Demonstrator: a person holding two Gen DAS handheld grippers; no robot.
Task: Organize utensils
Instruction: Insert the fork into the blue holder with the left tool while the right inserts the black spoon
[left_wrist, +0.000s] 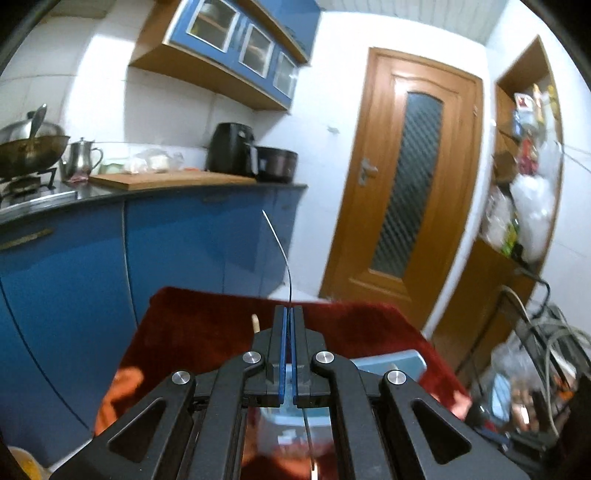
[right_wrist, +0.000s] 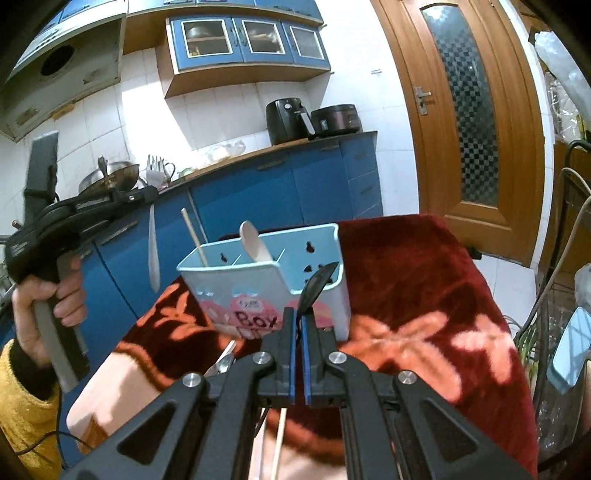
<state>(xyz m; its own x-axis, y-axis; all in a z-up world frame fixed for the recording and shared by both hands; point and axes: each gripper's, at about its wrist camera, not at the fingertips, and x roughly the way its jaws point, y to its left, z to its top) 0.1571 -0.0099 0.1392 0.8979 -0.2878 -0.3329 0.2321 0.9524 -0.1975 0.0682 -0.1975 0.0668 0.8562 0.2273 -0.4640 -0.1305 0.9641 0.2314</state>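
A light blue utensil box (right_wrist: 266, 280) stands on the red flowered cloth (right_wrist: 424, 295); it also shows low in the left wrist view (left_wrist: 391, 363). It holds a wooden chopstick (right_wrist: 194, 236) and a white spoon (right_wrist: 253, 245). My right gripper (right_wrist: 298, 314) is shut on a black spoon (right_wrist: 316, 282), whose bowl is over the box's right compartment. My left gripper (left_wrist: 289, 312) is shut on a thin utensil seen edge-on (left_wrist: 280, 251); from the right wrist view it is a white spoon (right_wrist: 152, 254) hanging down from the left gripper (right_wrist: 149, 195), left of the box.
Blue kitchen cabinets (left_wrist: 166, 251) and a counter with a wok (left_wrist: 29, 147), kettle and air fryer (left_wrist: 231, 149) lie behind. A wooden door (left_wrist: 402, 184) is to the right. Loose chopsticks (right_wrist: 279, 439) and metal utensils (right_wrist: 221, 363) lie on the cloth near me.
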